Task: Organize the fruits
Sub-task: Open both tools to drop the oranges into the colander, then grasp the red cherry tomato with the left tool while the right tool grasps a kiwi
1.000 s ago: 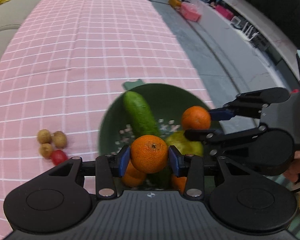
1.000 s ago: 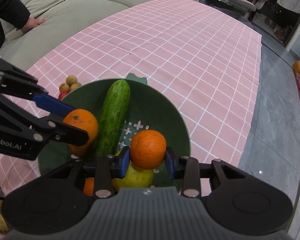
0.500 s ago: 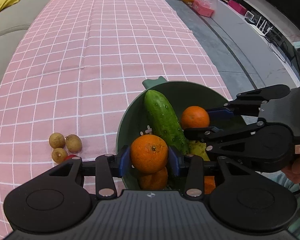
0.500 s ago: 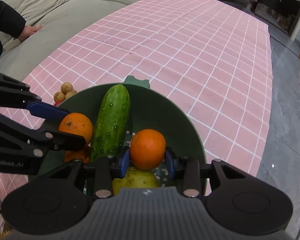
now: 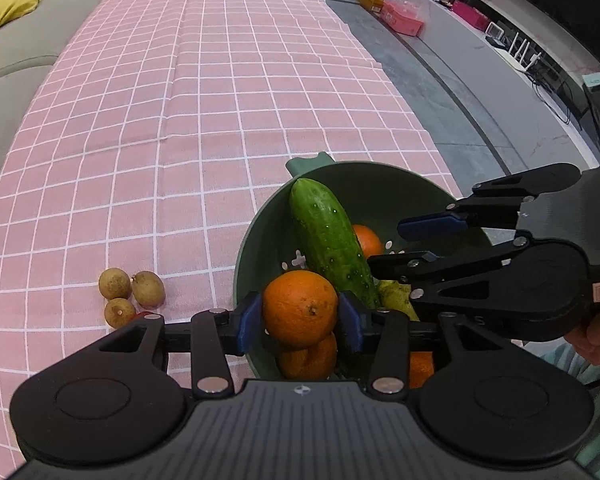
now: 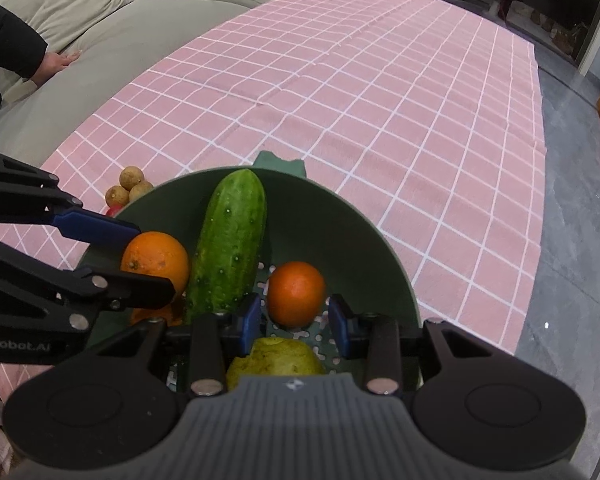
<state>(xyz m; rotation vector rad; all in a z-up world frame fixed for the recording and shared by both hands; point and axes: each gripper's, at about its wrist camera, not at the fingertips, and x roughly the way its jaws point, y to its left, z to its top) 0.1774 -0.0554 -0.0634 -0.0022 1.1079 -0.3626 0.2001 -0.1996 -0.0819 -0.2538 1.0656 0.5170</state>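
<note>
1. Longans sit in a small cluster on the pink checked tablecloth, just left of the green bowl.
2. Your left gripper is clamped on an orange over the bowl's near-left rim.
3. A cucumber leans along the bowl's middle.
4. Your right gripper has its blue pads spread, not touching the darker orange that lies in the bowl between them, above a yellow-green pear.
</note>
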